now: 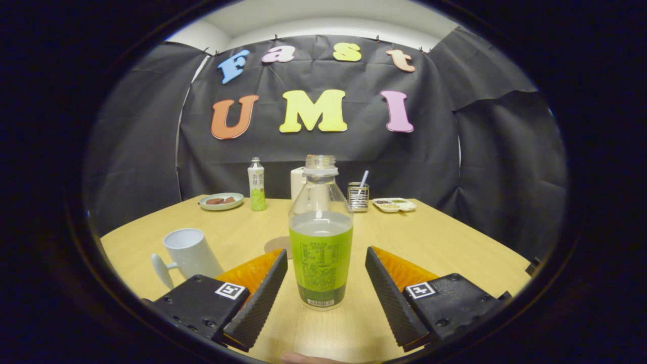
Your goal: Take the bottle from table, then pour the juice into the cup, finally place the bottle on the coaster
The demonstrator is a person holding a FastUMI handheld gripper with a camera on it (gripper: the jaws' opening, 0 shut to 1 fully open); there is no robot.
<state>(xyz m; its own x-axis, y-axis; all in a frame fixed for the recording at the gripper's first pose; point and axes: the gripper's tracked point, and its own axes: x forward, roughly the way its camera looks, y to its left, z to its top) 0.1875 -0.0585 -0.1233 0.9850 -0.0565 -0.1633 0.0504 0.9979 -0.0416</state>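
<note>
Claw (pixel 326 283) spread wide, its two fingers flanking the bottle (pixel 320 237) with a clear gap on each side; neither finger touches it. Bottle: upright on the wooden surface (pixel 445 242), uncapped, clear above and wrapped in a green label below, part-filled with pale juice, standing between the fingers near their tips. Cup (pixel 188 253): white, with a handle, upright on the surface to the left of the left finger. Coaster (pixel 277 246): round, brownish, lying flat just behind the bottle and partly hidden by it. Along the far edge of the surface, near the cloth wall: a plate (pixel 221 201) bearing dark food, a second, capped bottle (pixel 257 184), a white container (pixel 297 183), a metal holder (pixel 358 197) and a small divided tray (pixel 394 205).
</note>
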